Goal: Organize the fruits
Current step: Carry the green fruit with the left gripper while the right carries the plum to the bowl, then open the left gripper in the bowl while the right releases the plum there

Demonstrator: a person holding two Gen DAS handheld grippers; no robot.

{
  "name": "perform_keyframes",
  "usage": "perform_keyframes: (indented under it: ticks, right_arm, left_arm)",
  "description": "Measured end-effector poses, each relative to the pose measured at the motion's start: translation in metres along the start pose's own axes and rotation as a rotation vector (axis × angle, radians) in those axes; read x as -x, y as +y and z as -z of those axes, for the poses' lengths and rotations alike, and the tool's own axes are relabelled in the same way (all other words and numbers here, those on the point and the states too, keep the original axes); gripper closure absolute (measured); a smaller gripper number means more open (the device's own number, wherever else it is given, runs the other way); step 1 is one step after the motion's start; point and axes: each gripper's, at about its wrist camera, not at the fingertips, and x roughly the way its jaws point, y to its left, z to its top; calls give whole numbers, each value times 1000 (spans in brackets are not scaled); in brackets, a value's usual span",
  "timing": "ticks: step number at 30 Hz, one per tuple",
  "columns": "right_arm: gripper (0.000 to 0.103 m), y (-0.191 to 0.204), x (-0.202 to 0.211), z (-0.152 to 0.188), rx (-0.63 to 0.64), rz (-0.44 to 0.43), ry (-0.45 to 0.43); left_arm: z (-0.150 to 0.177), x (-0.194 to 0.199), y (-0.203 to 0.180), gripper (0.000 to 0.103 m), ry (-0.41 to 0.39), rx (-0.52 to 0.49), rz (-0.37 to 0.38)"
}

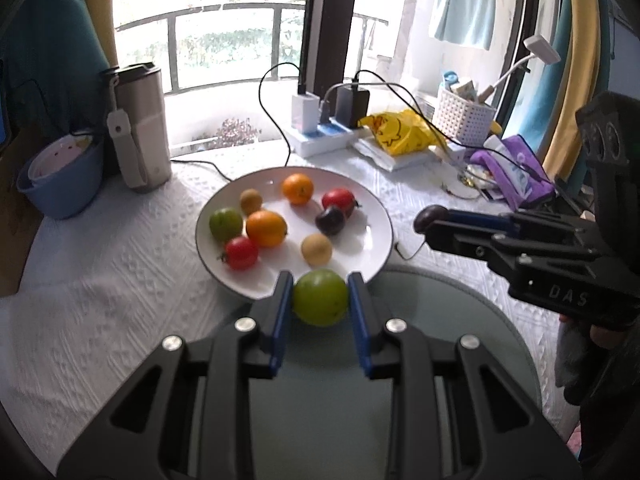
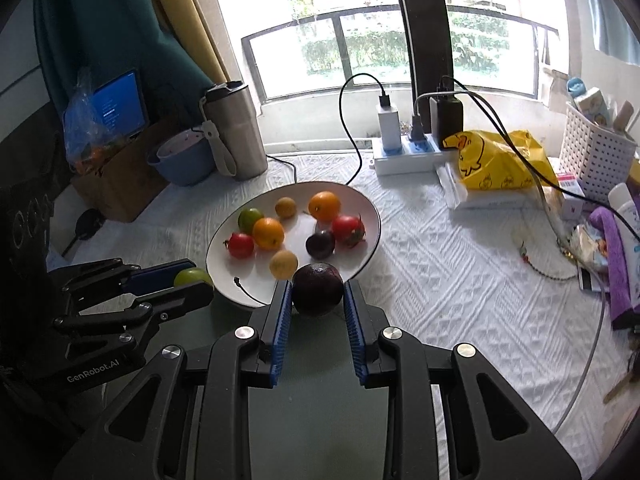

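Worktop (image 1: 120,264) under white textured cloth, window at far side. Round grey-green mat (image 1: 460,320) at near edge, partly under both tools. Round white ceramic plate (image 1: 372,240) centre, just beyond the mat, near rim overlapping it. On plate: two oranges (image 1: 266,228), two red tomatoes (image 1: 241,253), one green tomato (image 1: 225,223), two small yellow-brown fruits (image 1: 317,249), one dark plum (image 1: 330,220). Steel tumbler with strap (image 1: 140,128) far left, blue plastic bowl (image 1: 60,184) beside it. White power strip with chargers (image 2: 408,152) far centre, yellow duck-print bag (image 2: 496,160) right of it, white lattice basket (image 2: 596,152) far right.

Left tongs (image 1: 320,296) narrowed on a round green fruit (image 1: 320,298), held just at plate's near rim. Right tongs (image 2: 317,296) narrowed on a round dark purple fruit (image 2: 318,288), also at the near rim, right of the left tool. Both fruits gripped between blue pads (image 2: 282,320), whether lifted or resting cannot tell.
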Motion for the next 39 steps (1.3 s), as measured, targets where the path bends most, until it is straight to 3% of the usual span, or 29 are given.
perform_keyframes:
  ticks: [23, 39]
  right_arm:
    - [75, 0, -68, -18, 48, -18, 93]
    - [74, -1, -70, -21, 45, 17, 94]
  left_arm:
    - [-13, -54, 28, 74, 63, 41, -1]
    - [-13, -55, 28, 73, 73, 44, -4]
